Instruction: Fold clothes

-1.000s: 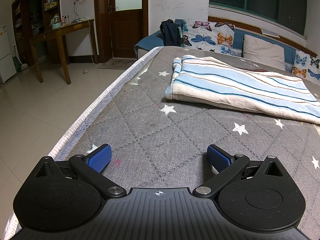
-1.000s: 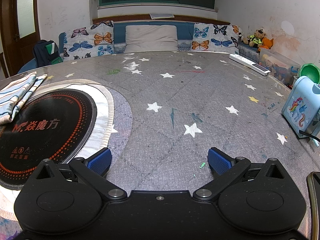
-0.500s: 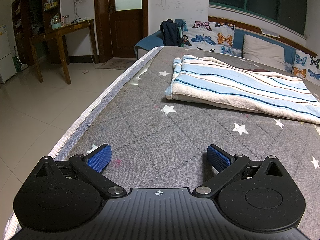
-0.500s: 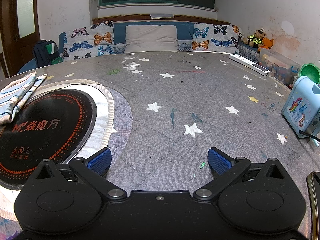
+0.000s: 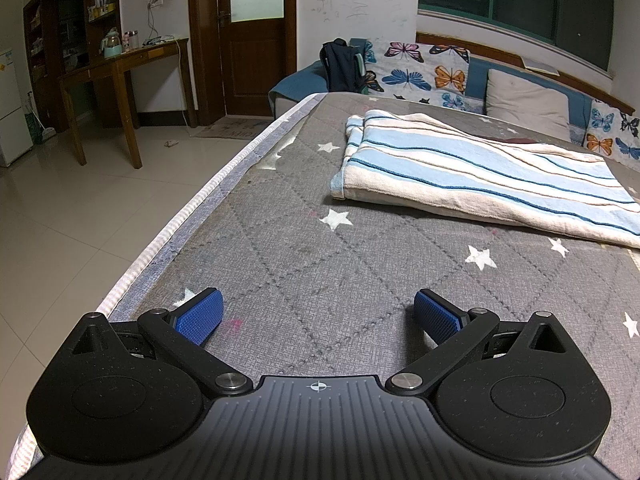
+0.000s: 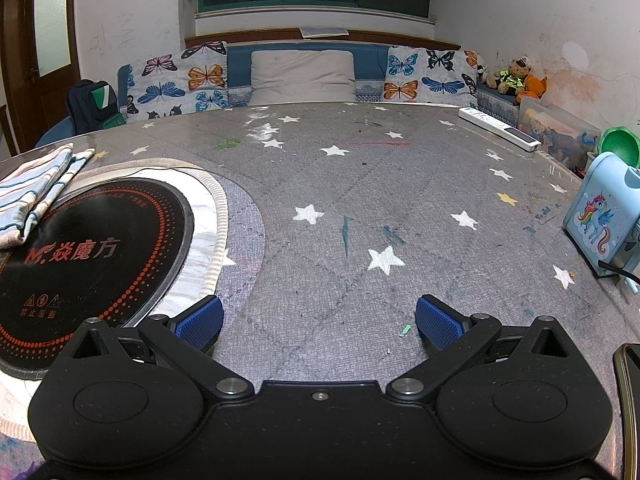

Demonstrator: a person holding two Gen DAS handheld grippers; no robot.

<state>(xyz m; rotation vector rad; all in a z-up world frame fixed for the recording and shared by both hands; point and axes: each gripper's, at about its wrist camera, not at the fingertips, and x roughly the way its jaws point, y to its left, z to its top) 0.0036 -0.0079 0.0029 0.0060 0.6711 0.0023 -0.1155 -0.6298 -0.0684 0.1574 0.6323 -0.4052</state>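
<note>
Striped garment, folded, lay upper right of frame on the star-print worktop. Left tool and right tool: spread wide, empty, low over worktop. Unchanged from a second earlier.

Bare table cover ahead of my left gripper; folded striped cloth blocks further on; my right gripper has the induction plate left, unicorn box right.
</note>
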